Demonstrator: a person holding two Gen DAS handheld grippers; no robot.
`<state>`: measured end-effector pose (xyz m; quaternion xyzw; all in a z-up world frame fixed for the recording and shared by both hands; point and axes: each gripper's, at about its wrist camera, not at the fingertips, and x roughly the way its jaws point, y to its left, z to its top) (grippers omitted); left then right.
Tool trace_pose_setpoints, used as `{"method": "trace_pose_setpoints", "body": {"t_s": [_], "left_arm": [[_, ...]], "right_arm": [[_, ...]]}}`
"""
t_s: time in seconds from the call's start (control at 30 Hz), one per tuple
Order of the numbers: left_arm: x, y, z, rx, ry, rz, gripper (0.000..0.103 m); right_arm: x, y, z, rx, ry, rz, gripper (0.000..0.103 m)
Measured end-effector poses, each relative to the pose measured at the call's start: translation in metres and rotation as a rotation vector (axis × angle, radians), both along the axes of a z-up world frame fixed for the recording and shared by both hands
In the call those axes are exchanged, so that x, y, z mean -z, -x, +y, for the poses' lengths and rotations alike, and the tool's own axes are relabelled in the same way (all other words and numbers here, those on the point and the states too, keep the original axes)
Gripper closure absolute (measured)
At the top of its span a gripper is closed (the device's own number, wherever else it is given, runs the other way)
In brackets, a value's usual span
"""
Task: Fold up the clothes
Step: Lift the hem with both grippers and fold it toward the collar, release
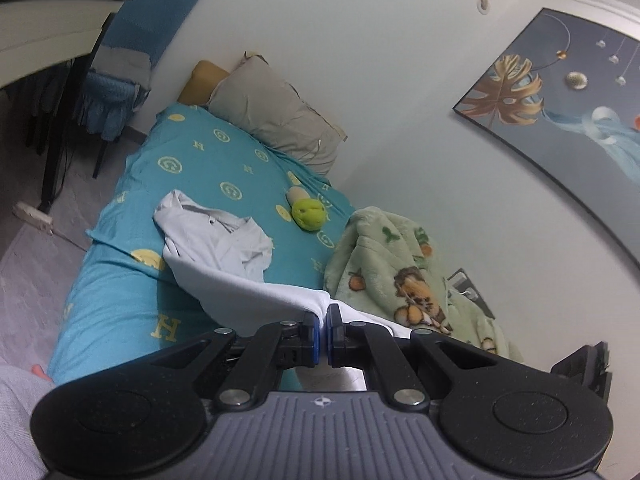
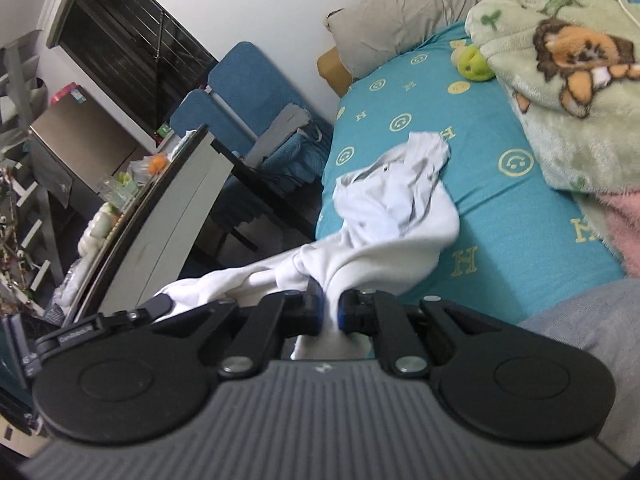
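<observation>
A white collared shirt lies partly on the teal bed sheet, its collar end resting on the bed and its lower part lifted toward me. My left gripper is shut on a fold of the shirt's hem. In the right wrist view the same shirt stretches from the bed to my right gripper, which is shut on a bunched part of the cloth. The left gripper's tip shows at the left of that view, with shirt cloth over it.
A green cartoon blanket is heaped at the bed's wall side, with a pink cloth beside it. A green ball toy and grey pillow lie further up. A desk and blue chair stand beside the bed.
</observation>
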<state>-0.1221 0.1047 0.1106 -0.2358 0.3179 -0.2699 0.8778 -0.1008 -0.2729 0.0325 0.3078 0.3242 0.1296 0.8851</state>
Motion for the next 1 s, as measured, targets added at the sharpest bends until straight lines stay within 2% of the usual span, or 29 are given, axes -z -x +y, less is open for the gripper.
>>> {"method": "trace_pose_setpoints", "body": {"t_s": [0.1, 0.2, 0.33, 0.63, 0.8, 1.0], "left_arm": [[0.000, -0.009, -0.008, -0.019, -0.032, -0.016, 0.100], [0.009, -0.036, -0.014, -0.039, -0.055, -0.009, 0.099], [0.033, -0.093, -0.022, -0.060, -0.105, -0.002, 0.099], [0.115, -0.215, -0.055, -0.129, -0.253, 0.021, 0.099], [0.161, -0.250, -0.082, -0.133, -0.384, -0.035, 0.099], [0.215, -0.289, -0.095, -0.132, -0.464, 0.040, 0.098]], "right_arm": [[0.002, -0.020, -0.001, 0.012, 0.006, 0.000, 0.093], [0.009, -0.051, -0.002, 0.021, 0.017, 0.011, 0.093], [0.031, -0.103, -0.002, 0.024, 0.043, 0.031, 0.093], [0.106, -0.219, 0.000, 0.031, 0.105, 0.108, 0.093], [0.144, -0.257, 0.011, 0.035, 0.216, 0.101, 0.093], [0.190, -0.295, 0.022, 0.011, 0.315, 0.155, 0.092]]}}
